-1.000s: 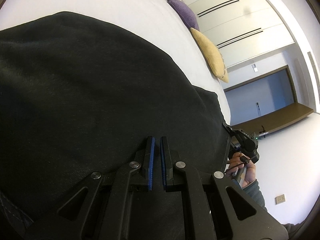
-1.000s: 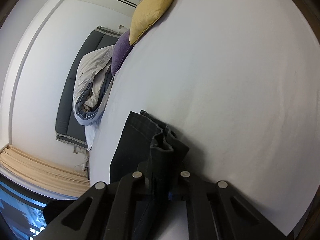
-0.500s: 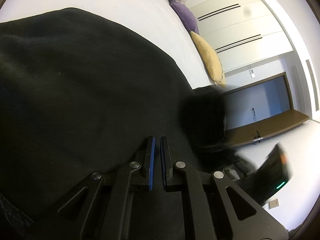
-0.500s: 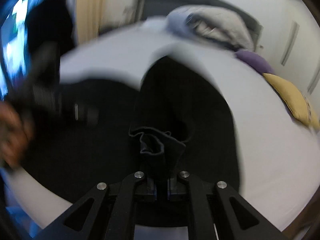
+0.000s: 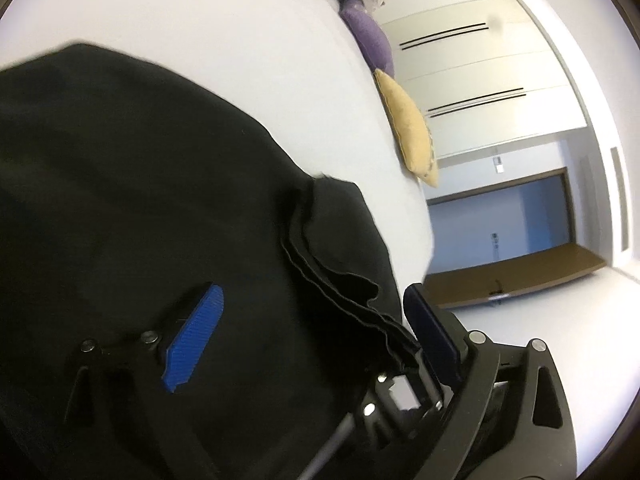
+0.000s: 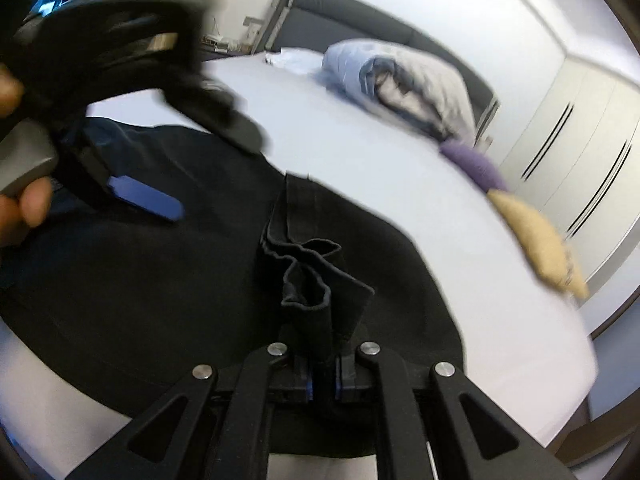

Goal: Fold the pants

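The right tool pinches a bunched edge of the black pants at lower centre, a grip only its own view shows. The left tool is spread wide over the cloth. The pants lie on the white bed; pillows and wardrobe doors sit upper right.

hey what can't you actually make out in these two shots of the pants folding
- Left wrist view: the black pants run past the left and bottom edges, so their full shape is cut off.
- Right wrist view: the left claw is motion-blurred.
- Right wrist view: the right claw is shut on bunched fabric, which hides the pads.
- Both views: the pants' waistband and legs are indistinguishable.
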Demonstrator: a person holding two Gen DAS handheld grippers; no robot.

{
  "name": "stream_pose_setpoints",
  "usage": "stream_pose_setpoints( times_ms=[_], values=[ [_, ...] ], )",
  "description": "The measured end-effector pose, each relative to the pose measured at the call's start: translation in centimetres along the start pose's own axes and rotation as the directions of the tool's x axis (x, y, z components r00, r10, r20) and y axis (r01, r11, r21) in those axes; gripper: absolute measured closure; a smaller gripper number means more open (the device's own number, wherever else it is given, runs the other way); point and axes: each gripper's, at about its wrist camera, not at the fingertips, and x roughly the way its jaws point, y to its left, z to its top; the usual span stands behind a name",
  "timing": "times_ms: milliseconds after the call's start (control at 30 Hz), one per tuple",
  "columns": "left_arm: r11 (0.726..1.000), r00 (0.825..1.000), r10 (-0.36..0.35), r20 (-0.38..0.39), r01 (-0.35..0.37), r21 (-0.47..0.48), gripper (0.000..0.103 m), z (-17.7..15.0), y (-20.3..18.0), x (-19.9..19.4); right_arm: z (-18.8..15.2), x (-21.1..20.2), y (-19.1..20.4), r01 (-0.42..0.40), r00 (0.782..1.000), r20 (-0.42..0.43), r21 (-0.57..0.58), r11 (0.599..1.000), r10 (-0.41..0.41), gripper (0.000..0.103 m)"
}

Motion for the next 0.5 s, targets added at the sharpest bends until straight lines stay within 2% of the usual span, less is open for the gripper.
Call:
stream_pose_setpoints(
  times_ms=[67,133,333,500],
  values=[
    [0.999,1.0,-0.01,-0.019,0.009,-0.041,0.011,-0.1,0.3,0.1,0.2,-1.3,1.0,0.045,0.998,0.055,-0.058,0.997,-0.042,0.095],
    [0.998,0.999,-0.02,-0.029,0.019,-0.058,0.011,-0.3,0.5,0.0,0.3,-2.6,2.8,0.113,0.987,0.13,-0.174,0.978,-0.091,0.095],
    [0.993,0.996,-0.067,-0.052,0.061,-0.103,0.011,-0.4,1.3,-0.4,-1.9,-3.8,7.1,0.206,0.961,0.255,-0.415,0.886,-0.104,0.095],
    [0.98,0.99,-0.131,-0.055,0.121,-0.159,0.011,0.4,3.1,-1.3,-3.6,-4.2,8.1,0.264,0.941,0.323,-0.508,0.82,-0.103,0.095]
  ],
)
